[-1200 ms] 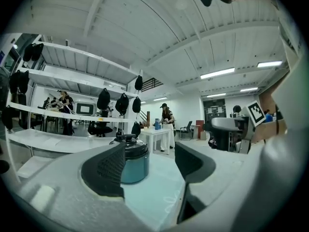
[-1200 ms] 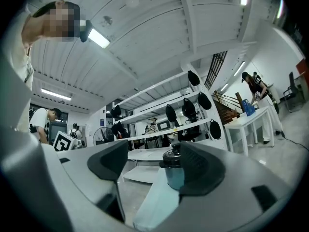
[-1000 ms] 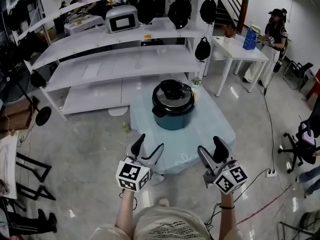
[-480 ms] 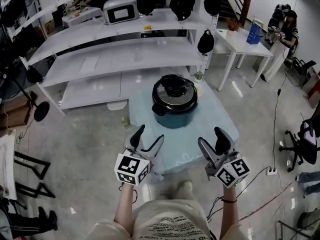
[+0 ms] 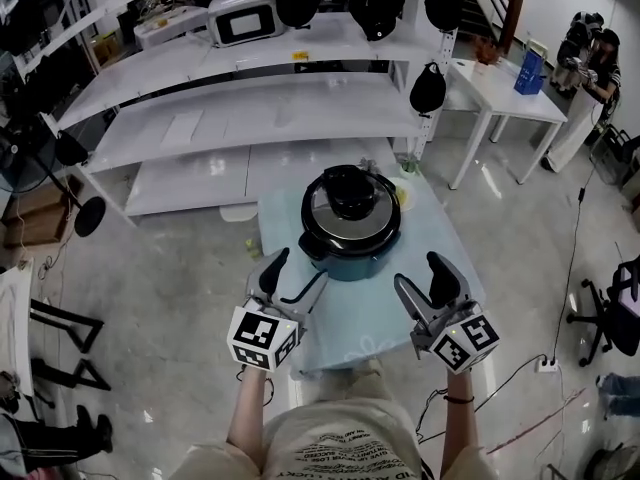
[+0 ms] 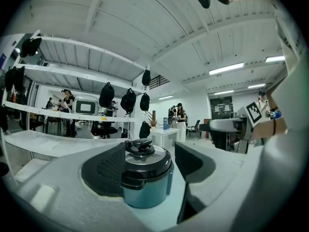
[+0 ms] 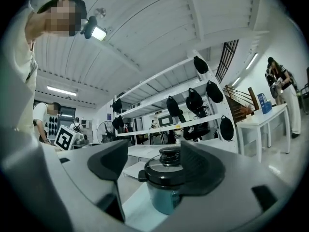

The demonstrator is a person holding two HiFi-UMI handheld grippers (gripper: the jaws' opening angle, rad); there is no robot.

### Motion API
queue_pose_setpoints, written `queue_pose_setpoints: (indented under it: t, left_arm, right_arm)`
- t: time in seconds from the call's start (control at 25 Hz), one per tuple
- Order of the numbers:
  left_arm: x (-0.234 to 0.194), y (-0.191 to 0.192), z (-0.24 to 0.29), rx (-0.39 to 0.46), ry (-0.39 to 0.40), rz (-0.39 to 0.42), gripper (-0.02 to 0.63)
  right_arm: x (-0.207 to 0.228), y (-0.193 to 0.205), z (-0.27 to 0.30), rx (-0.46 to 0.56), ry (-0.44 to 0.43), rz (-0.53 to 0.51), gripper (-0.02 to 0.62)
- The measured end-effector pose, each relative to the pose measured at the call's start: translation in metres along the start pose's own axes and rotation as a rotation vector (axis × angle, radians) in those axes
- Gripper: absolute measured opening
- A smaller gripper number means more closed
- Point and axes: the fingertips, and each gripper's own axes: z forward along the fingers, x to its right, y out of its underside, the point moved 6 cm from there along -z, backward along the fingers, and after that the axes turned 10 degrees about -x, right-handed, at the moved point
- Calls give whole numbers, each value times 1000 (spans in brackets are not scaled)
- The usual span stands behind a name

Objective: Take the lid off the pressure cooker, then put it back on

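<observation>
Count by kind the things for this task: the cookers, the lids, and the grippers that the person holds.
pressure cooker: 1
lid: 1, sitting on the cooker
grippers: 2, the left gripper and the right gripper, both open and empty
Total: 4

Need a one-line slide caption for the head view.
Open left gripper and open right gripper poised short of the pressure cooker, lid on, on a pale blue table.
</observation>
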Motion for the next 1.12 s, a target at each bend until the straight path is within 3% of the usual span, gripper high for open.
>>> queue_pose_setpoints:
  t: [0.68, 0.92, 1.12]
  left_arm:
    - [-30, -17, 117, -97, -97, 6, 307]
    - [-33, -20, 142, -194, -74, 157, 307]
    - [-39, -23, 159, -234, -26, 203, 307]
  right_arm:
    - [110, -14, 118, -164, -302, -69, 322]
    - [127, -15, 155, -230, -402, -119, 322]
    - [129, -12, 185, -282, -547, -199, 322]
